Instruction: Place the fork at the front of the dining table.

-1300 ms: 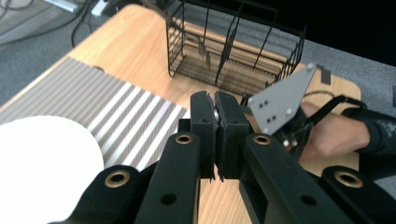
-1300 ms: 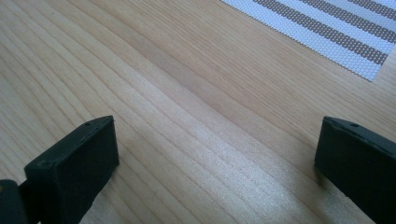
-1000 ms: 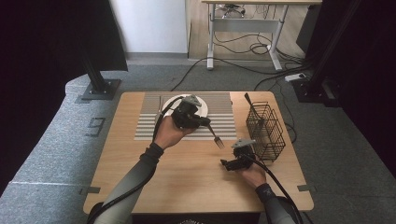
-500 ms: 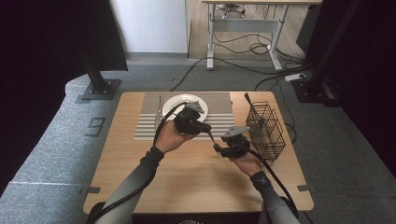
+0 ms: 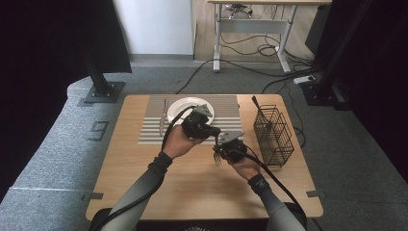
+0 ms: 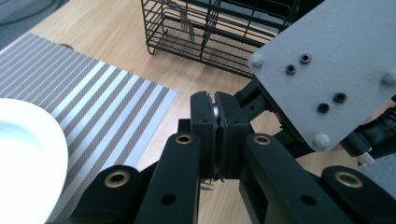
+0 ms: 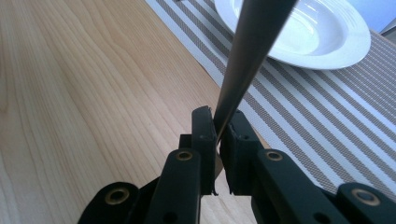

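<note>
You hold the fork [image 7: 252, 51] just beside the wire basket [image 5: 274, 132], both the left gripper [image 6: 217, 135] and right gripper [image 7: 218, 140] clamped on its thin, stiff, slippery metal; keep gripping mid-handle.

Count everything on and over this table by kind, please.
Plate: 1
Striped mat: 1
Wire basket: 1
Cutlery: 3 (fork held by both tools, piece on the mat, piece in the basket)
Tools: 2 (left tool, right tool)
Total: 8
</note>
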The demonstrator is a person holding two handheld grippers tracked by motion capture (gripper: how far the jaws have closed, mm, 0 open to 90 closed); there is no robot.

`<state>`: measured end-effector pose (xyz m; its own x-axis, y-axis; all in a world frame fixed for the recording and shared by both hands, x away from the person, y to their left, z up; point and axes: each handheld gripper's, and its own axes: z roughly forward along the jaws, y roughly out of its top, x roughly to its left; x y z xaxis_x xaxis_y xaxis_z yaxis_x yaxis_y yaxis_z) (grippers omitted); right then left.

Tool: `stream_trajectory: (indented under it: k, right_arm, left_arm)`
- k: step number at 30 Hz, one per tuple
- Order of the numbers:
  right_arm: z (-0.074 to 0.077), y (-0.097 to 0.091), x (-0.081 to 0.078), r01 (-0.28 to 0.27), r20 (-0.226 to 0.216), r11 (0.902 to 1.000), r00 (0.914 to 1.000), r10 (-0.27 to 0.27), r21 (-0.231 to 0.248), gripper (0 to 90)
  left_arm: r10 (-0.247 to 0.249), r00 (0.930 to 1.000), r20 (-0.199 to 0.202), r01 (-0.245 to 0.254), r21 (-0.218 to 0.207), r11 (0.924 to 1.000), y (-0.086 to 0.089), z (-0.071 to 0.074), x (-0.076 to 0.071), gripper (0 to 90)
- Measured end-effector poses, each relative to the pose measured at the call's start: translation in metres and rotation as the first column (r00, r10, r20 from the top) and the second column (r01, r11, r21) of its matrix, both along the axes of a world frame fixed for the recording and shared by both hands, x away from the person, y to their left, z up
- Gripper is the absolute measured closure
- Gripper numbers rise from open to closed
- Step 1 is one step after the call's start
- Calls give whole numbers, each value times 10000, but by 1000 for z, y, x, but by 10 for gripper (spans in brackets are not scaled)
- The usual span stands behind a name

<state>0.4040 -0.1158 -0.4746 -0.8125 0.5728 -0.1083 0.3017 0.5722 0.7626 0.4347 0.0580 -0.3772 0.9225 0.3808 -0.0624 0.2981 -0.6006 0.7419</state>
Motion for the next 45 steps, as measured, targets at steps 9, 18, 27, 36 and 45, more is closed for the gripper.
stream_trajectory:
  k: [9,18,27,36,45]
  right_arm:
    - [3,-8,3,217,-139,9987,9997,-211,465,842]
    - [6,-22,11,755,-240,9958,9969,-743,526,842]
    - [15,-34,20,1170,-252,9914,9930,-1157,592,841]
    - [20,-37,33,1508,-276,9876,9883,-1498,429,841]
    - [28,-35,50,1909,-244,9816,9814,-1906,77,841]
  left_arm:
    - [293,9945,1007,-184,-1071,9941,10,-3,-8,492]
    - [887,9832,1594,-742,-945,9928,35,-24,-33,140]
    - [1642,9735,1589,-1519,-870,9846,58,-61,-52,0]
    - [2066,9693,1336,-1934,-1049,9755,82,-98,-71,0]
    - [2574,9620,905,-2481,-1023,9633,109,-139,-79,0]
